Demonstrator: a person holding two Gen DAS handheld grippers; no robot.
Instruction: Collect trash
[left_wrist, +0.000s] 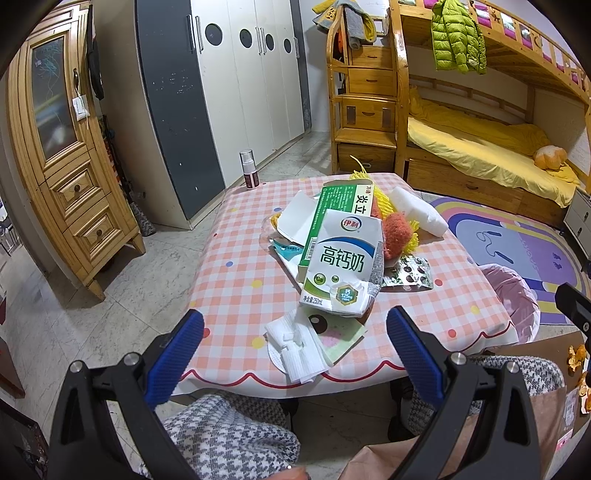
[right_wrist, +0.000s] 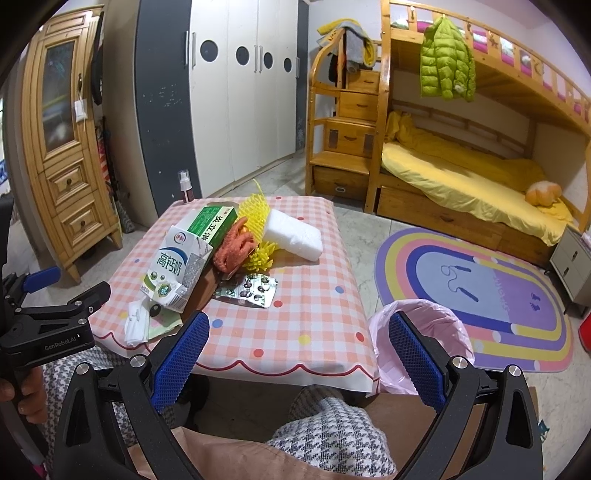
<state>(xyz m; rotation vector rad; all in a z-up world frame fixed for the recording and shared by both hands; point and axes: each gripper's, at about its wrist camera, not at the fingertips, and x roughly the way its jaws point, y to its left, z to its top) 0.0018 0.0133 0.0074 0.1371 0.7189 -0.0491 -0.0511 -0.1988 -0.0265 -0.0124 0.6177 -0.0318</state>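
Both grippers hang empty with jaws spread wide, short of the near edge of the surface (left_wrist: 236, 295), above the person's checked lap. The trash sits heaped near the middle of the surface. Nearest to the left gripper (left_wrist: 295, 343) is a wad of white tissue (left_wrist: 295, 347) lying on a pale green paper at the scalloped near edge, straight ahead between the jaws. Just beyond it the crushed milk carton (left_wrist: 341, 266) leans on a green box (left_wrist: 332, 210), its long axis running away from the jaws toward the far side; a grip across its narrow width looks the likely fit. The left gripper is the nearer one to carton and tissue. The right gripper (right_wrist: 299, 354) points more at the bare near-right part of the surface, with the foil blister pack (right_wrist: 247, 290) lying flat ahead and a little left. The pink-lined bin (right_wrist: 424, 332) stands on the floor off the surface's right corner, beside the right jaws, so anything lifted must probably travel rightward past that corner. Open room lies on the bare cloth left of the heap and along the near edge.
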